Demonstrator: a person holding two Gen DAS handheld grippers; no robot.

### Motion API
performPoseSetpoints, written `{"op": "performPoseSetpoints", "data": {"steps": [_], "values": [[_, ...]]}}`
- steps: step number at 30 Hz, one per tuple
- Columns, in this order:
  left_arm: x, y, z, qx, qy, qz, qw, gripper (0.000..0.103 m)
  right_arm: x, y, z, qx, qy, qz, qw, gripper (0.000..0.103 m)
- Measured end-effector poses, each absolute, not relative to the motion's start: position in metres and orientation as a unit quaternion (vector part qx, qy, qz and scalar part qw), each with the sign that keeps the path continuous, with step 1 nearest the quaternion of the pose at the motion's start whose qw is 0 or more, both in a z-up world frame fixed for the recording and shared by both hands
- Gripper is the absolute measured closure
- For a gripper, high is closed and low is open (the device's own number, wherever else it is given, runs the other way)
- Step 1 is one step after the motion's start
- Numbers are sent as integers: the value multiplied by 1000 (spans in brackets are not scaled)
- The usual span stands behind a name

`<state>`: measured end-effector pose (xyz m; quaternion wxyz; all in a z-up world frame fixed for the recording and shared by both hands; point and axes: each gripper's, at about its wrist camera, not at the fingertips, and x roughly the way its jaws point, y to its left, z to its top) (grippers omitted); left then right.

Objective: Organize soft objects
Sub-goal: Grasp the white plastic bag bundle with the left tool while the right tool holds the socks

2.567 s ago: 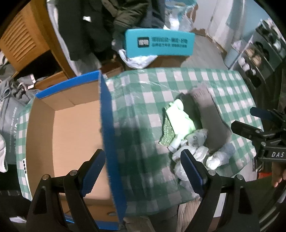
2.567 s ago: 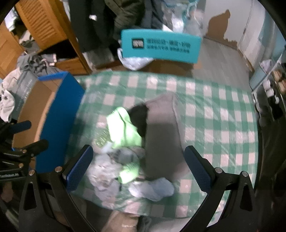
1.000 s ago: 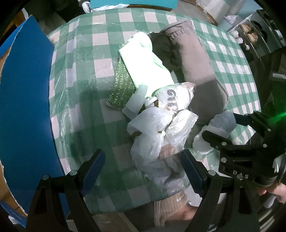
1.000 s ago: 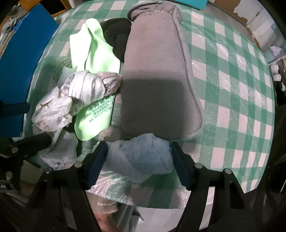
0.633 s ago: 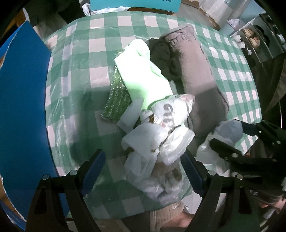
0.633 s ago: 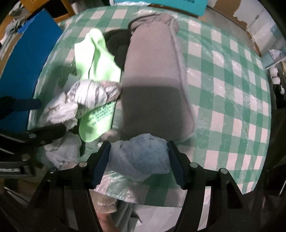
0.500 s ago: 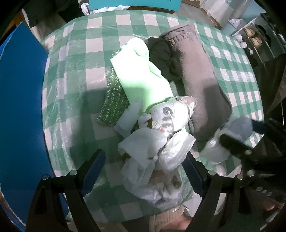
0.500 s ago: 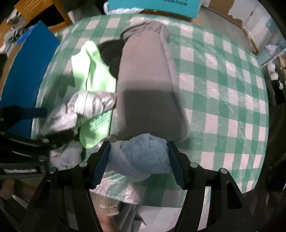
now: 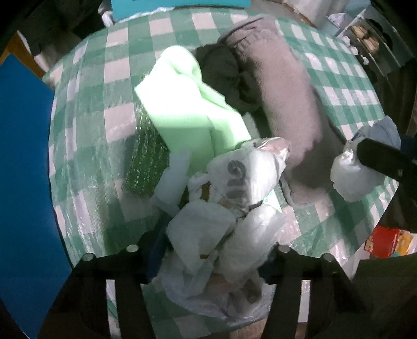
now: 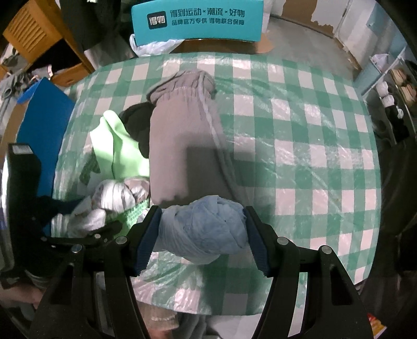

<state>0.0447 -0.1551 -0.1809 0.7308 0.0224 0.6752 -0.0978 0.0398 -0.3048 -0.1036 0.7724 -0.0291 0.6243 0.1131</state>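
So the right gripper [image 10: 202, 234] is pinching a crumpled pale-blue plastic bag [image 10: 206, 229] between its blue ribbed pads, low centre of the right wrist view, wadded into a soft ball and held off the checked tablecloth [image 10: 299, 130]; that cloth is green-and-white squares under a shiny, wrinkly clear cover; in the left wrist view the left gripper [image 9: 208, 260] is closing, with a heap of white crinkly plastic bags [image 9: 216, 229] bulging up between its fingers near the bottom of the frame, though I can't tell if the pads are actually pressing yet; behind that heap, toward the upper middle, there's a smooth light-green foam sheet [image 9: 187, 104] folded over itself, a sparkly dark-green bubble-ish pad [image 9: 146, 161] poking out at its left, a dark bunched cloth [image 9: 221, 75], and a long fuzzy grey garment [image 9: 281, 104] with a gathered cuff lying lengthwise; the pile sits close to the table's near edge, bottom of both frames; the right half of the right wrist view is bare cloth, plenty of room there; the blue box wall [image 9: 23, 156] fills the left edge of the left view; only the right view shows the teal printed sign [image 10: 198, 20] at top and the wooden slatted furniture [image 10: 34, 31] upper left; only the left view shows a red packet [image 9: 385, 241] at lower right.
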Motion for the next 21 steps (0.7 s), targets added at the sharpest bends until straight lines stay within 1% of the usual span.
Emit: {"op": "performPoseSetpoints", "data": {"steps": [3, 6, 17, 21], "values": [[46, -157, -180, 24, 672, -104, 733, 66, 41, -302, -102, -31, 622, 113, 775, 39], [49, -155, -176, 21, 665, -104, 739, 70, 42, -302, -99, -30, 618, 115, 777, 39], [53, -137, -147, 11, 644, -100, 758, 71, 43, -300, -83, -36, 601, 120, 790, 39], [37, -126, -139, -3, 638, -102, 763, 71, 44, -296, -78, -40, 594, 123, 794, 39]]}}
